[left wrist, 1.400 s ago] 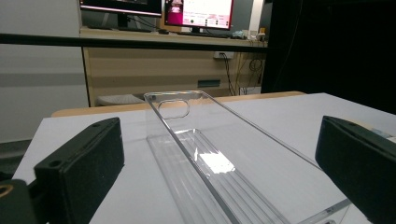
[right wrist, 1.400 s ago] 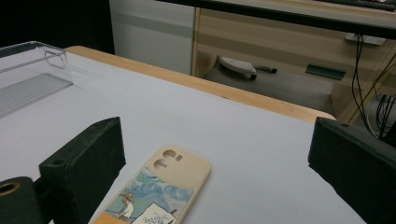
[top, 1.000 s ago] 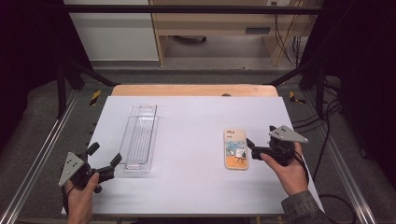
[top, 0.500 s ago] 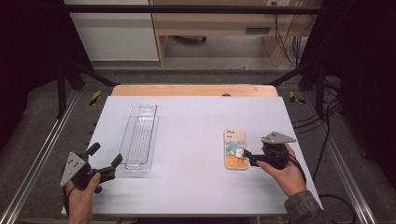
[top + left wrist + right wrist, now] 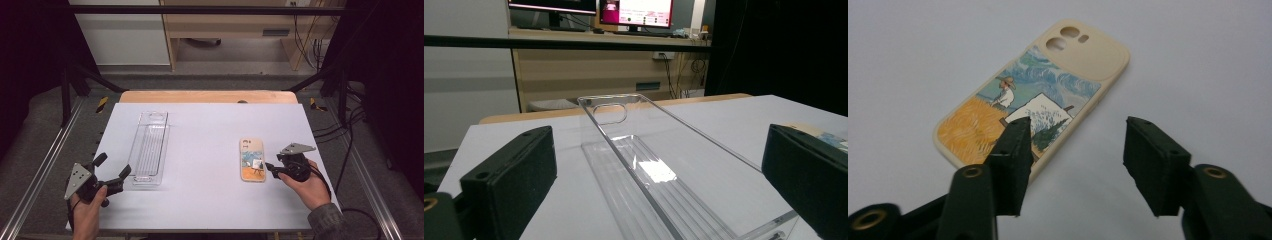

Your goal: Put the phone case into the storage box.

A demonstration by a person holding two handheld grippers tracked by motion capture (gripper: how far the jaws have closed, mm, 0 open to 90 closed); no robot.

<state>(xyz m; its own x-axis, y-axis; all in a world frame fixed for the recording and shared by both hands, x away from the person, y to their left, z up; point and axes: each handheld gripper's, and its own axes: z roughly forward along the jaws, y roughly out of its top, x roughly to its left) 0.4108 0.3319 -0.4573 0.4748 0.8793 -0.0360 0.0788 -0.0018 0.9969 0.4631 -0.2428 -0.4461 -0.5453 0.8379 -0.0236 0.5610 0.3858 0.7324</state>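
A white bench stands in a dim room before a wooden desk. The phone case lies right of the clear tray. Since before, the right gripper has sunk beside the case, its half-spread jaws closing, pinching nothing; the left gripper stays spread.

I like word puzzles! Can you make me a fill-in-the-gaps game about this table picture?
1. The phone case lies on the white ____.
2. The right gripper has one jaw over the case's edge, and its jaws have just been ____.
3. The clear plastic tray lies in front of the ____ gripper.
4. The painting on the case shows a person wearing a ____.

Missing words: table; closing; left; hat
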